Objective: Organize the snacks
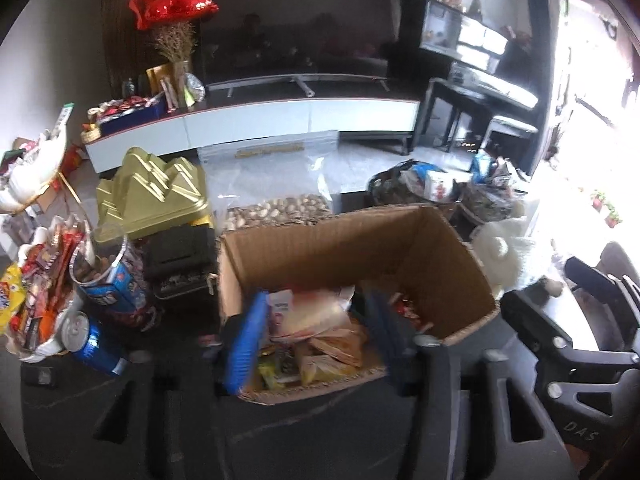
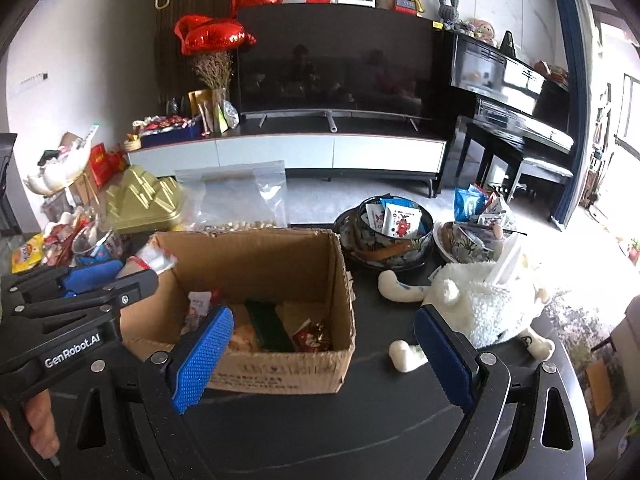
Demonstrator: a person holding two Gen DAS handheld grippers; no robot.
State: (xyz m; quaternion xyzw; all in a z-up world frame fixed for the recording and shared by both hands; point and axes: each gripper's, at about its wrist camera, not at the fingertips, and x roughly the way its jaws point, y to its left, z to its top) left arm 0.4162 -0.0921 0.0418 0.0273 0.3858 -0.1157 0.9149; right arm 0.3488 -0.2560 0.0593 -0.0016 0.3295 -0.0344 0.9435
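An open cardboard box [image 1: 452, 264] sits on the dark table; it also shows in the right wrist view [image 2: 280, 372]. Several snack packets [image 1: 320, 332] lie in it. My left gripper [image 1: 316, 344] hangs over the box's near edge with its blue pads wide apart and nothing between them. In the right wrist view that same gripper [image 2: 116, 276] reaches in from the left above the box's left wall. My right gripper [image 2: 320, 364] is open and empty in front of the box, its left pad [image 2: 204, 364] at the box's near left corner.
Left of the box stand a blue can [image 1: 94, 340], a jar of snacks [image 1: 108, 272], a gold lid [image 1: 154, 196] and a bag of nuts [image 1: 276, 208]. Right of it are patterned bowls with packets [image 2: 394, 224] and a white plush toy [image 2: 480, 300].
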